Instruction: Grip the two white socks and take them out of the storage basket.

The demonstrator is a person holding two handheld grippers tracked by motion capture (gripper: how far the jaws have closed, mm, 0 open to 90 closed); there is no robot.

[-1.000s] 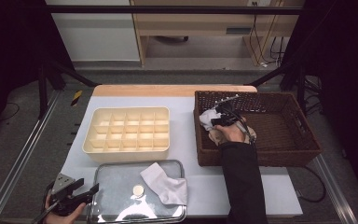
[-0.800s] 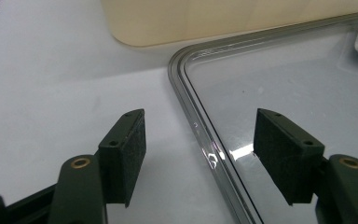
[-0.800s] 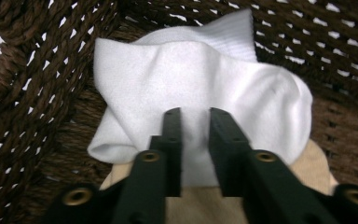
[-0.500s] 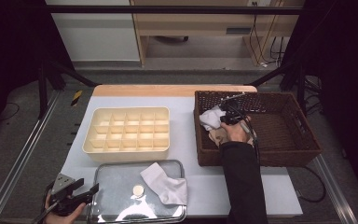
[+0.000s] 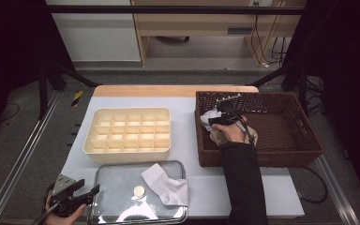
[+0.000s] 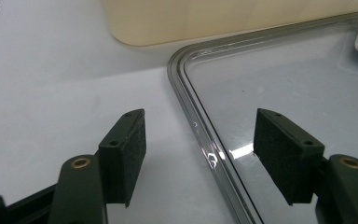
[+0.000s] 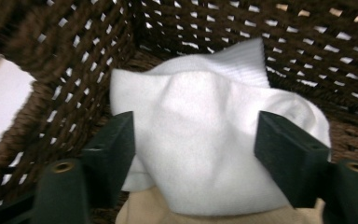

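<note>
High view: the right tongs (image 5: 218,117) have edged toward the near-left corner of the dark woven wicker basket (image 5: 281,150), jaws apart around a white sock (image 7: 214,140) (likely grasp next); left tongs (image 6: 200,149) idle, open.

lab / test cell, not a home | white table (image 5: 187,140) on bare grey floor (image 5: 33,140) | metal rails (image 5: 9,173) along both sides | black curtains (image 5: 9,51) left and right | black bar (image 5: 168,9) overhead | loose cables (image 5: 267,42) at back wall under a wooden bench (image 5: 192,23)
</note>
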